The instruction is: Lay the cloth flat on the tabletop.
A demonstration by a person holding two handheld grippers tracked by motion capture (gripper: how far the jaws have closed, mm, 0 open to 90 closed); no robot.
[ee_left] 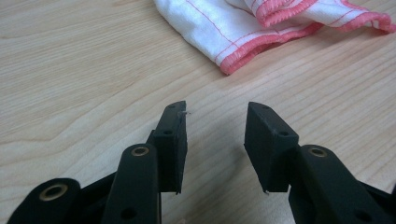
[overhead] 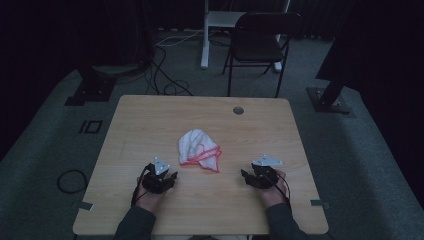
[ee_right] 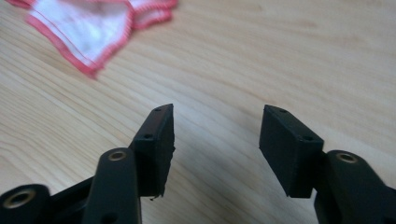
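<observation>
Crumpled cloth (overhead: 199, 149) is lying mid-table (overhead: 150, 115), untouched. Left gripper (overhead: 171, 176) and right gripper (overhead: 245, 174) are resting near its two sides, apart from it, jaws spread and holding nothing. Judged progress: work is barely beginning; grasping and handling the cloth are both remaining.

High view is looking forward and down from above the person's side onto the whole wooden table (overhead: 150, 115), while both gripper views are riding low and close over its surface, each catching the same white red-edged cloth (overhead: 199, 149) at top of frame (ee_left: 261, 28) (ee_right: 93, 28).
</observation>
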